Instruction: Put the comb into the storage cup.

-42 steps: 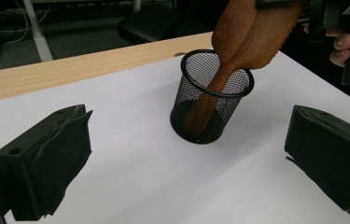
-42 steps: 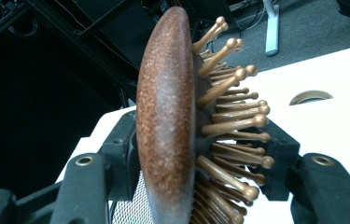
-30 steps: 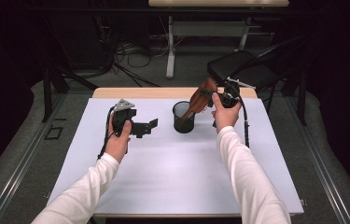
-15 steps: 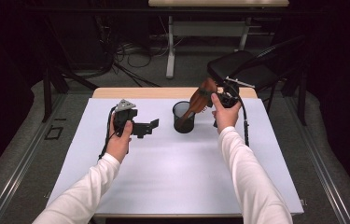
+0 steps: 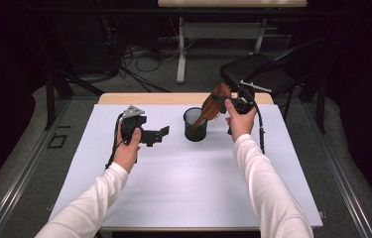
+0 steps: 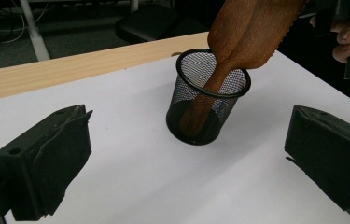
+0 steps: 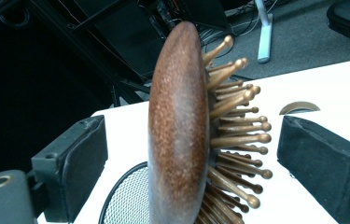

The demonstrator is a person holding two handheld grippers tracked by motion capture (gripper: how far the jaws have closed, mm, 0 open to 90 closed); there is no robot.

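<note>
Hairbrush [image 5: 212, 105], brown and wooden, is what we follow here: its handle stands inside the black mesh cup [image 5: 195, 125] on the white table [image 5: 183, 183], and its head leans out over the rim toward the right gripper [image 5: 233, 101]. In the right gripper view we see the head [image 7: 178, 126] edge-on between that gripper's two black jaws, its pins pointing to the right-hand jaw. Those jaws have just been opening; we see a clear gap on either side of the head, so neither pad presses on it. Our left gripper [image 5: 156, 135] hovers above the table just beside the cup, its jaws spread wide with nothing between them. In the left gripper view the cup [image 6: 207, 100] sits ahead, between those jaws.
</note>
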